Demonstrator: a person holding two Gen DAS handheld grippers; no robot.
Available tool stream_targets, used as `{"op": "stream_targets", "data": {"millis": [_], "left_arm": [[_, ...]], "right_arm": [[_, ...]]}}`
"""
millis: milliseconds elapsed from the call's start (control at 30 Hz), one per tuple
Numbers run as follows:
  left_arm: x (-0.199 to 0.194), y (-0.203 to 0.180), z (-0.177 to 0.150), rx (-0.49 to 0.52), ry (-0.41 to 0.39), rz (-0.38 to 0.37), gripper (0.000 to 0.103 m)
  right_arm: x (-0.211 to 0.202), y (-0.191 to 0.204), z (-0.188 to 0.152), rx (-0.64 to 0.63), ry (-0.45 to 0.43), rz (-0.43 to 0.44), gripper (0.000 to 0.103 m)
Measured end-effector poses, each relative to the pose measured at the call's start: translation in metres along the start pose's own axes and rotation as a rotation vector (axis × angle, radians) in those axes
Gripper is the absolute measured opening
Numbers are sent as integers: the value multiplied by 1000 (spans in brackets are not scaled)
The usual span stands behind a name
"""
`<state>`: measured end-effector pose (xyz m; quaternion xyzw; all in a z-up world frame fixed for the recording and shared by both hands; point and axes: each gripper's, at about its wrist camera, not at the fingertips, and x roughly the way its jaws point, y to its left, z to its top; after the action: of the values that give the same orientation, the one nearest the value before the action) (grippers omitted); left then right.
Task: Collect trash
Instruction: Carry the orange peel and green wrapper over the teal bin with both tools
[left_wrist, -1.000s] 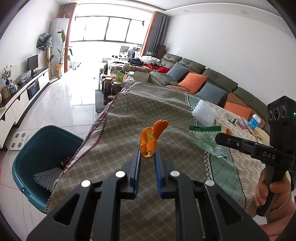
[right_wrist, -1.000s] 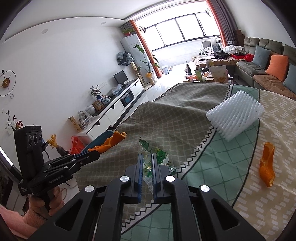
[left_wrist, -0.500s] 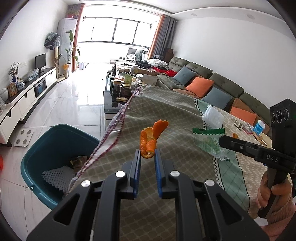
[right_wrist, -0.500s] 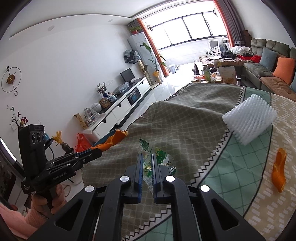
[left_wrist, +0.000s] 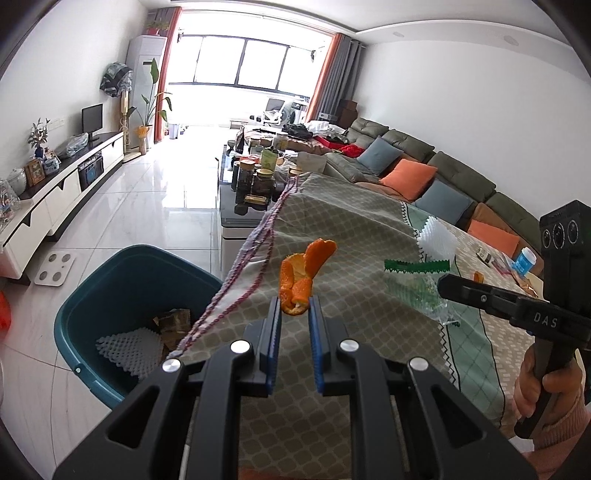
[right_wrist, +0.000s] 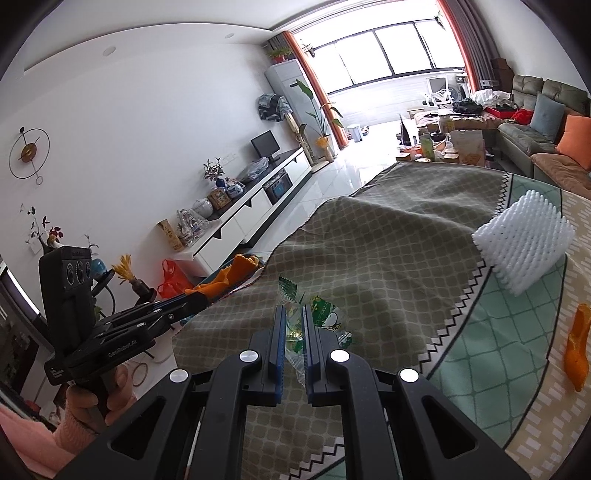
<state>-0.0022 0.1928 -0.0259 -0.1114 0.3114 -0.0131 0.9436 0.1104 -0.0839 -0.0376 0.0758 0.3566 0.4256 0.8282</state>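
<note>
My left gripper (left_wrist: 294, 306) is shut on a curled orange peel (left_wrist: 303, 271), held up over the left part of the cloth-covered table (left_wrist: 354, 229). The same peel (right_wrist: 236, 273) shows at that gripper's tip in the right wrist view. My right gripper (right_wrist: 293, 314) is shut on a clear plastic wrapper with green print (right_wrist: 321, 321), lifted above the cloth; in the left wrist view the wrapper (left_wrist: 417, 280) hangs from its fingers. A teal bin (left_wrist: 125, 295) stands on the floor left of the table, holding white foam netting and paper.
A white foam net sleeve (right_wrist: 524, 243) and another orange peel (right_wrist: 578, 350) lie on the cloth at right. A small blue-labelled tub (left_wrist: 524, 260) sits at the table's far side. A low table with jars (left_wrist: 255, 181) stands beyond, sofas along the right wall.
Both grippers, still holding the peel and the wrapper, have shifted left toward the table's bin side; the teal bin shows more fully in the left wrist view.
</note>
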Motion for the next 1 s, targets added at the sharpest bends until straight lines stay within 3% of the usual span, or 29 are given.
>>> {"op": "stream_targets", "data": {"millis": [1000], "left_arm": [[-17,35,2,-57,-32,85,16]], "right_arm": [[34,28,13,-48,42,63,9]]}}
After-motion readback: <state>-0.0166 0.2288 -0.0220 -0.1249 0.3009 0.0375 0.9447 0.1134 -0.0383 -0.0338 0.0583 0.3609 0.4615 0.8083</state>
